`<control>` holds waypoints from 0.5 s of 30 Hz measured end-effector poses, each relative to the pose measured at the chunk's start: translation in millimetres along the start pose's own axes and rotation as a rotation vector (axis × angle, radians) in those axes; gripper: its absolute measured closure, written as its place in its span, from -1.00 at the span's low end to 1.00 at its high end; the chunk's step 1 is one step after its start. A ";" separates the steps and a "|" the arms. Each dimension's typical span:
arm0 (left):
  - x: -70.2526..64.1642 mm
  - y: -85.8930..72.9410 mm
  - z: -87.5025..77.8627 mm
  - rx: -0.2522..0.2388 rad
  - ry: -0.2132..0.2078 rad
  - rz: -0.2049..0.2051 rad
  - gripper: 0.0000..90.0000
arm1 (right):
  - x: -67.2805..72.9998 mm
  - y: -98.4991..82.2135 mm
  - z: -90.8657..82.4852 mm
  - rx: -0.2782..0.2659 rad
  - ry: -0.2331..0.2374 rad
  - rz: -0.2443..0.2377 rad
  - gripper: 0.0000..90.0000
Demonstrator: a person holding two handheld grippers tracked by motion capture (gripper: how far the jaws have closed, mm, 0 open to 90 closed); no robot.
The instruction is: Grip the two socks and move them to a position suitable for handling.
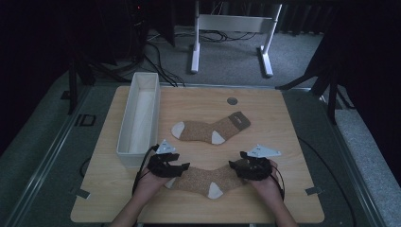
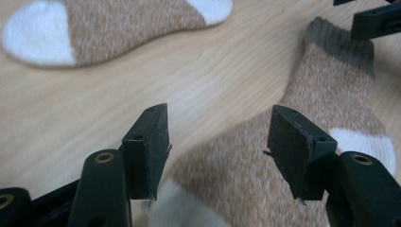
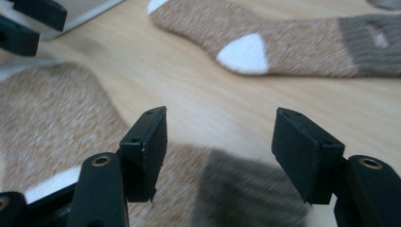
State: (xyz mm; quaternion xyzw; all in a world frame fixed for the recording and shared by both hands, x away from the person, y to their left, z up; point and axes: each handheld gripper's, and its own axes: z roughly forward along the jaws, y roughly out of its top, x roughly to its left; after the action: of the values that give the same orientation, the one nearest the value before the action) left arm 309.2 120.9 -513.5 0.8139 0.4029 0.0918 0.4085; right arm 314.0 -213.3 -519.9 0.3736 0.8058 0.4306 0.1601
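Note:
Two tan socks with white toes and heels and brown cuffs lie flat on the wooden table point(image 1: 279, 123). The far sock point(image 1: 210, 130) rests mid-table. The near sock point(image 1: 208, 179) lies by the front edge between my two grippers. My left gripper point(image 1: 182, 166) hovers over its toe end, jaws apart, and the sock point(image 2: 236, 175) lies below the open pads, not pinched. My right gripper point(image 1: 235, 165) hovers over the cuff end point(image 3: 250, 194), open too, with nothing between its pads. The far sock point(image 3: 265, 35) shows beyond the right gripper's jaws.
A long white open box point(image 1: 139, 116) stands along the table's left side, close to my left gripper. A small grey round disc point(image 1: 231, 100) sits near the far edge. Behind the table are a white desk frame point(image 1: 231, 28) and cables on the floor.

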 end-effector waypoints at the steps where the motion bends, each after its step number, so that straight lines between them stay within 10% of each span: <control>1: 0.4 3.5 1.2 -0.001 -0.004 0.004 -0.11 | -3.9 3.5 0.8 -0.003 -0.004 0.003 -0.20; 15: 11.6 37.7 19.1 -0.027 0.025 -0.004 -0.11 | -41.3 33.1 19.2 -0.004 -0.050 0.019 -0.19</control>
State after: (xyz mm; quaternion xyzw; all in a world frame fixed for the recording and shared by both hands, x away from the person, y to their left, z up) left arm 347.9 105.2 -500.2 0.8062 0.4082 0.1065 0.4148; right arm 368.2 -221.2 -506.7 0.3917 0.7972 0.4240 0.1769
